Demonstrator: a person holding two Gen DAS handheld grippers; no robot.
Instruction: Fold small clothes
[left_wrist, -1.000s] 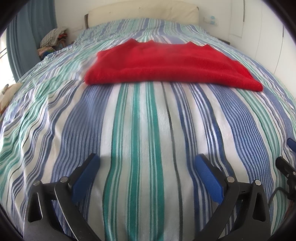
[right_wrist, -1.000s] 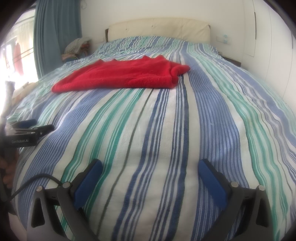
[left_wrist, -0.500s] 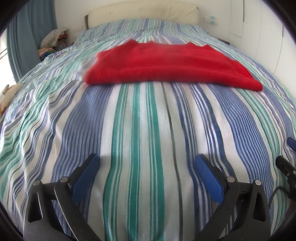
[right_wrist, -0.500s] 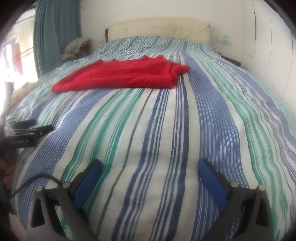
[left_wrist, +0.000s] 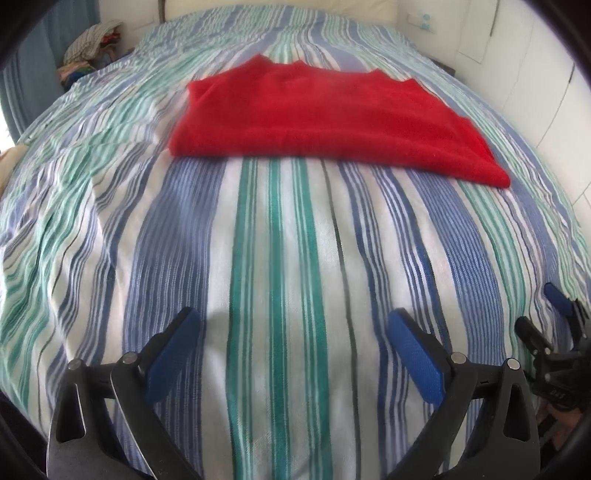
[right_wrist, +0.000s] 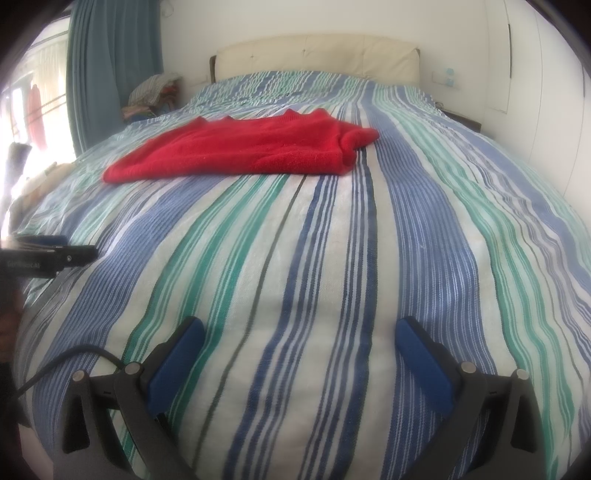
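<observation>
We see a red fleecy garment (left_wrist: 332, 122) lying flat on the striped bed (left_wrist: 280, 258), well ahead of our left claw (left_wrist: 291, 332); its near edge runs straight, its far edge shows small peaks. From our right claw (right_wrist: 299, 339) it lies ahead and to the left, its right end bunched into a soft fold. Both claws are spread wide, gripping nothing, apart from the cloth.

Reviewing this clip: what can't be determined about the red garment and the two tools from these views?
- Red garment: blurred in the left wrist view; its type and fold layers are unreadable, and its underside is hidden.
- Left tool: body cut off by the bottom edge.
- Right tool: likewise cut off by the bottom edge; print on the other tool's side is too blurred to read.
</observation>
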